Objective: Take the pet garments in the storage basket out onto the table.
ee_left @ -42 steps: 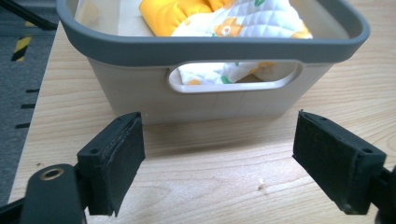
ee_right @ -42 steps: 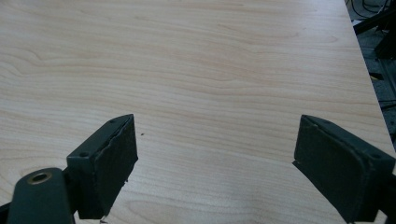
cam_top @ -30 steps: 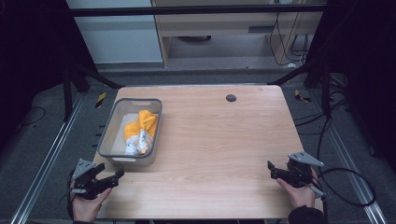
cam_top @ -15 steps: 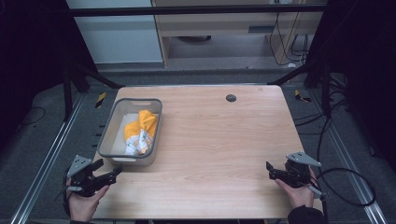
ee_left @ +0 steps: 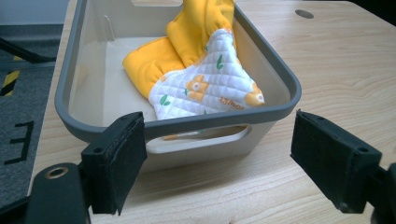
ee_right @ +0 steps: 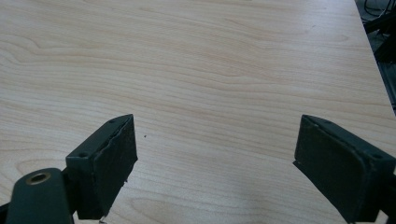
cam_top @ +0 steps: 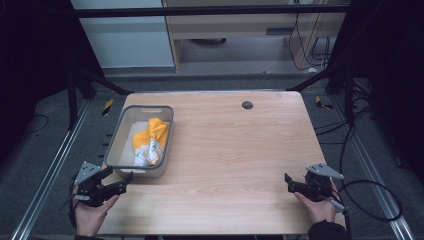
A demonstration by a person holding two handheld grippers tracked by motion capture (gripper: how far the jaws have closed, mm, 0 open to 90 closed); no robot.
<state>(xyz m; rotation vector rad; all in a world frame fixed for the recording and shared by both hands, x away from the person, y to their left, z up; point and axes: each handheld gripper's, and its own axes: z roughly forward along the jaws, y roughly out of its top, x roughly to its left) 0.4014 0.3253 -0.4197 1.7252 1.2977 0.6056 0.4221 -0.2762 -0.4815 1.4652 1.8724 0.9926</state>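
A grey plastic bin (cam_top: 114, 149) stands at the table's left side. In it lies a crumpled yellow and white quilted cloth (cam_top: 149, 139) with an orange print. My left gripper (cam_top: 120, 181) hovers open just in front of the bin's near end. In the left gripper view its jaws stand wide apart on either side of the bin's handle wall (ee_left: 201, 140), with the cloth (ee_left: 205, 86) behind the rim. My right gripper (cam_top: 289, 183) is held open near the table's front right corner. In the right gripper view, bare wood (ee_right: 210, 84) lies between its jaws.
The wooden table (cam_top: 240, 150) has a dark round hole (cam_top: 247, 105) near its far edge. Metal frame rails run along the floor on both sides, and cables lie on the floor at the right.
The left hand has shifted slightly leftward and back by the bin's near end. The right gripper has stayed almost in place. Both stay open.
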